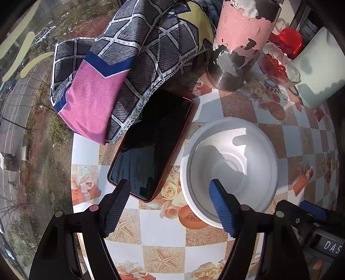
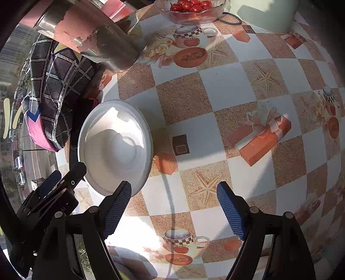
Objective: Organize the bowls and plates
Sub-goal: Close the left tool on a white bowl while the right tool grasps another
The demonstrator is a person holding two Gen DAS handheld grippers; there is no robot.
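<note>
Straddling white bowl [image 1: 229, 170] rim with left gripper [image 1: 167, 206] fingers spread, needing square closing clear of phone [image 1: 151, 144]; right gripper [image 2: 175, 212] idling agape.

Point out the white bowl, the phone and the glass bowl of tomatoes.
white bowl [image 1: 248, 137]: left wrist view, inner wall.
phone [image 1: 155, 140]: left wrist view, dark screen.
glass bowl of tomatoes [image 2: 170, 15]: right wrist view, glass wall.

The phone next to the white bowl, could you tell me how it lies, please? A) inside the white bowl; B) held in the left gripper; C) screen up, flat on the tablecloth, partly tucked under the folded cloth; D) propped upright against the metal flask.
C: the phone lies flat with its dark screen up, its far end under the folded cloth, beside the white bowl, not in it.
</note>
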